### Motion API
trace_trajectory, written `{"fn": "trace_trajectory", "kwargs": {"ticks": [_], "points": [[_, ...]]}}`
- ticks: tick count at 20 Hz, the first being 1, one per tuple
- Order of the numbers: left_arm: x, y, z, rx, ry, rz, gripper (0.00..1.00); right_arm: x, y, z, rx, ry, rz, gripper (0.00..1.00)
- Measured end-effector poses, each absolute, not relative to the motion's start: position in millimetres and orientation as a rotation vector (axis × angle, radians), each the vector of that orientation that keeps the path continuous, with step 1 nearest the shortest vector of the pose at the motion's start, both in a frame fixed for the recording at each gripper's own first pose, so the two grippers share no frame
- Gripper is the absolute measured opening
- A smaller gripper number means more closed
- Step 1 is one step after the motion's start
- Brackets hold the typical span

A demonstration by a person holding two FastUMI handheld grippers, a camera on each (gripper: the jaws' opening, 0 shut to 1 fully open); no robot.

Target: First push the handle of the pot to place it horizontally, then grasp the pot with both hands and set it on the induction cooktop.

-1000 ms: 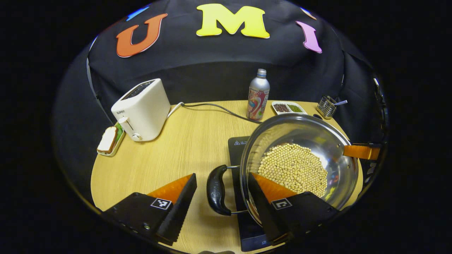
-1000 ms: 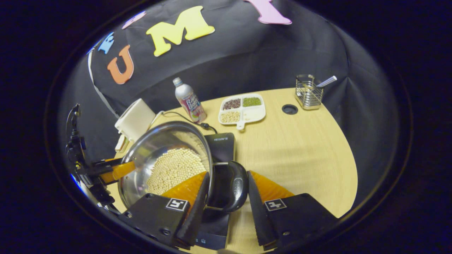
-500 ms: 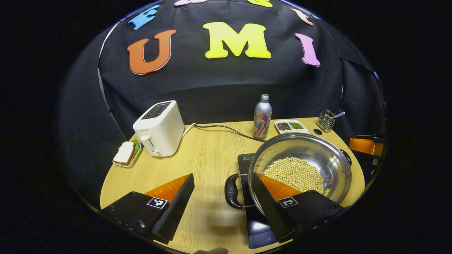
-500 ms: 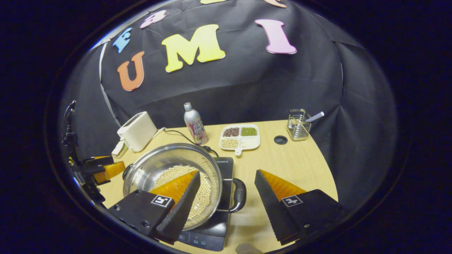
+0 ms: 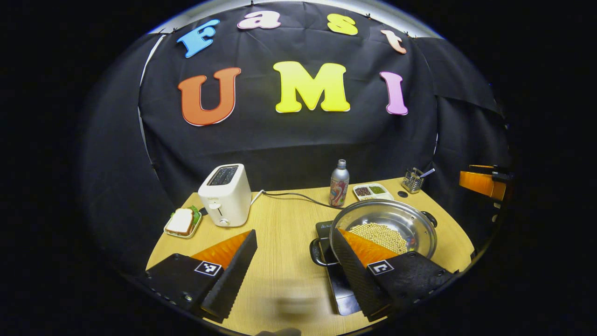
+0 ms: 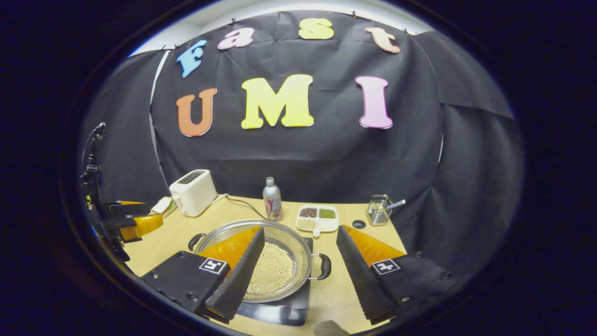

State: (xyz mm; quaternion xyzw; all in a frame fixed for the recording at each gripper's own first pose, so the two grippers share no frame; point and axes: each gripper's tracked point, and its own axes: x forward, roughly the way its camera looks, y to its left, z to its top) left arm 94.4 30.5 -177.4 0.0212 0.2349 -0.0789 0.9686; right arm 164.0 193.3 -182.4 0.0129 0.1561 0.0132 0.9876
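A steel pot (image 5: 413, 225) filled with pale beans rests on the black induction cooktop (image 5: 344, 291), its two black handles (image 5: 317, 249) pointing left and right. My left gripper (image 5: 294, 233) is open, held back and above the table, its right finger overlapping the pot's near-left side in the picture. In the right gripper view the same pot (image 6: 298, 243) sits on the cooktop (image 6: 284, 313), with a handle (image 6: 325, 266) showing between my fingers. My right gripper (image 6: 300, 229) is open and holds nothing. Each gripper appears at the edge of the other's view.
A white toaster (image 5: 226, 193) with its cable stands at the back left, a sandwich plate (image 5: 183, 221) beside it. Behind the pot are a metal bottle (image 5: 339, 184), a divided dish of beans (image 5: 372, 190) and a wire utensil holder (image 5: 413, 179).
Both grippers have drawn back and upward from the pot's handles, so the pot looks smaller. The pot now sits level on the cooktop.
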Motion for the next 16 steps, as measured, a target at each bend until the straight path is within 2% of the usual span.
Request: {"fn": "trace_trajectory", "kwargs": {"ticks": [7,13,16], "points": [[42.4,44.8,-105.2,0.068,0.341,-0.211,0.97,95.8,218.4,-104.2,0.04,0.168,0.009,0.97],[-3.6,37.4,-45.4,0.042,0.206,-0.136,0.97,27.2,207.3,-50.3,0.07,0.061,0.061,0.97],[-39.7,24.4,-16.1,0.037,0.145,-0.077,0.97,-8.7,178.2,-42.4,0.067,0.043,0.067,0.96]]}}
